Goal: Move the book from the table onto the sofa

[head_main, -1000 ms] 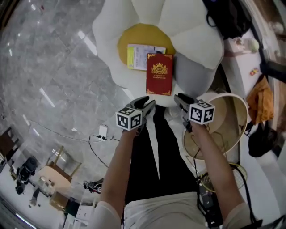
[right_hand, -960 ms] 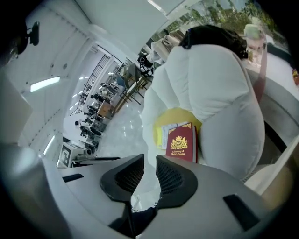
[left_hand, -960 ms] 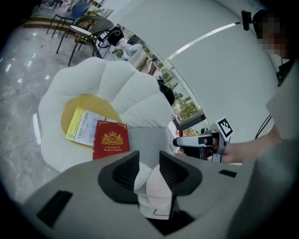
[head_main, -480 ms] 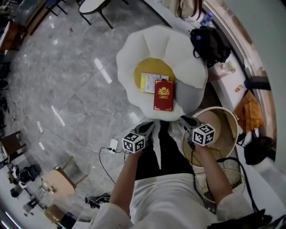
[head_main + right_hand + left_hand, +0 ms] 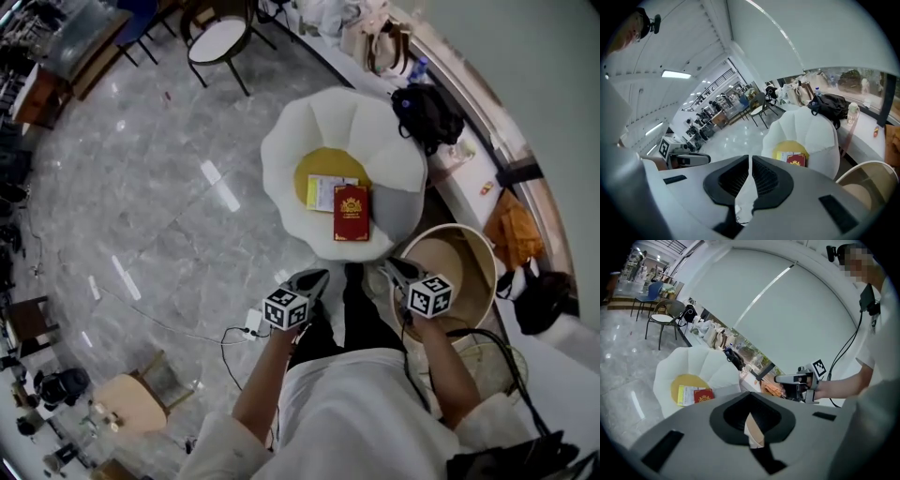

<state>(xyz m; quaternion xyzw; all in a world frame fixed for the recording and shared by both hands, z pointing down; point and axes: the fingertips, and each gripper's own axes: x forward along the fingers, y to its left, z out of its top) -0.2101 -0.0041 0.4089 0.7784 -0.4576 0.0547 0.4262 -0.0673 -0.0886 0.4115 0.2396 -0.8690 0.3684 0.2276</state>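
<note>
Head view is showing the red book (image 5: 352, 213) lying flat on the flower-shaped sofa (image 5: 328, 122), just above frame centre, its left edge touching or overlapping a yellow-and-white booklet (image 5: 322, 191). Both tongs are sitting pressed together with nothing between them. Your left gripper (image 5: 317, 277) and right gripper (image 5: 390, 268) are hovering below the sofa's lower edge, well apart from the book, so the move is looking done.

The remaining trouble is looking minor:
- **Book:** it is resting near the seat's lower rim, so bumping the cushion could be sending it to the floor.
- **Round table:** the round table (image 5: 487, 246) is standing just beside your right gripper, and a careless swing could be clipping its rim.
- **Cable:** a cable (image 5: 211, 342) is trailing across the floor at lower left, and stepping back could be snagging it.
</note>
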